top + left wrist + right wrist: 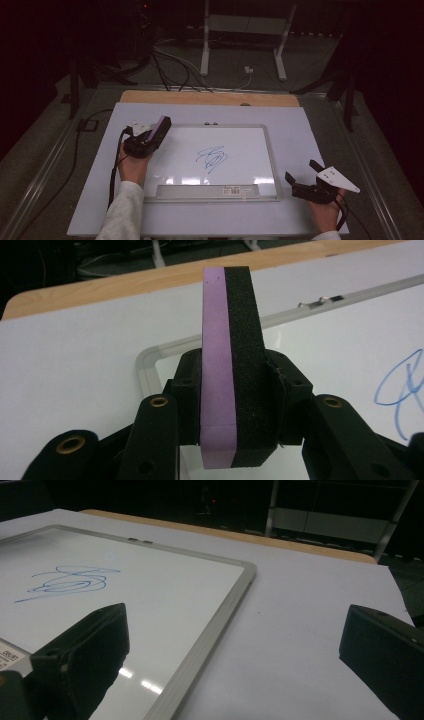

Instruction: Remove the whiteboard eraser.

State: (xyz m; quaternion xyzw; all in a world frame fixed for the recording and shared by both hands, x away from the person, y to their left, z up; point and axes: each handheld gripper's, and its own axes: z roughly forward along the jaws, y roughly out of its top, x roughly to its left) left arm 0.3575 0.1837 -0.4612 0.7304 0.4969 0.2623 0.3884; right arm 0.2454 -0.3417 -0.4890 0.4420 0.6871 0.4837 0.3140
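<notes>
A purple and black foam eraser (231, 365) stands on edge between the jaws of my left gripper (232, 390), which is shut on it. From above, that left gripper (148, 137) hovers over the left rim of the whiteboard (260, 145), the eraser (159, 128) pointing up and away. A blue scribble (212, 158) marks the middle of the board, and the scribble (67, 581) lies to the left in the right gripper view. My right gripper (301, 179) is open, nothing between its jaws, just off the board's lower right corner.
The whiteboard lies on a white sheet (305, 130) over a wooden tabletop (150, 96). A pen tray (207, 191) with a barcode label runs along the board's near edge. Cables and a metal stand (240, 30) sit on the floor beyond.
</notes>
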